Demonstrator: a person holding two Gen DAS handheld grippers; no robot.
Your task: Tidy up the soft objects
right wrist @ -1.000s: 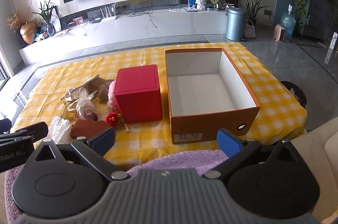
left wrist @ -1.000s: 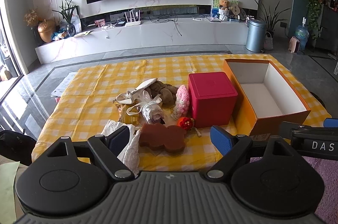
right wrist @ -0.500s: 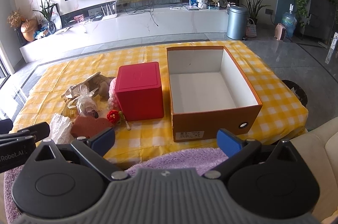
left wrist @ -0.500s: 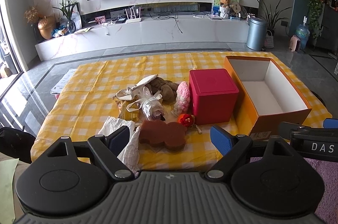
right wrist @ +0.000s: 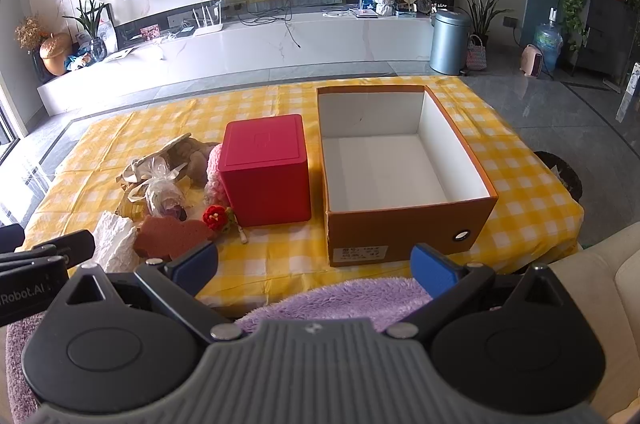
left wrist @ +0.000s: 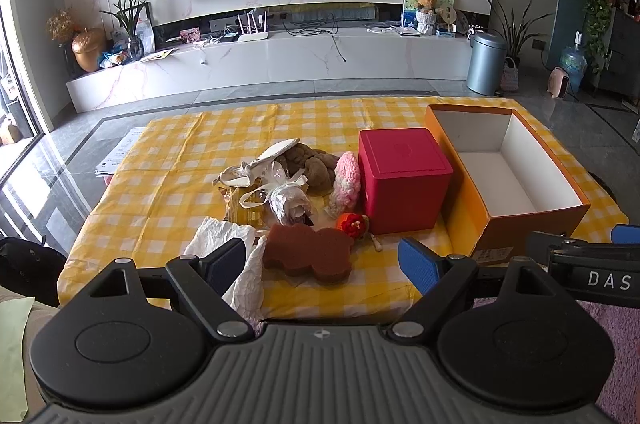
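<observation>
Your left gripper (left wrist: pixel 322 260) hangs at the table's near edge, jaws wide, nothing between them. Your right gripper (right wrist: pixel 314 266) — also spread wide and empty — sits over a purple fleece (right wrist: pixel 340 300).

On the yellow checked cloth (left wrist: pixel 180 160) the soft items lie heaped left of the closed red box (left wrist: pixel 404 180): brown sponge (left wrist: pixel 310 252) nearest you, white crumpled paper (left wrist: pixel 224 236) touching its left side, red knitted flower (left wrist: pixel 352 224), pink knitted piece (left wrist: pixel 347 180) against the red box, brown plush (left wrist: pixel 312 164), tied clear bag (left wrist: pixel 288 200).

Orange carton (right wrist: pixel 404 220) — open, bare inside — stands just right of the red box.
</observation>
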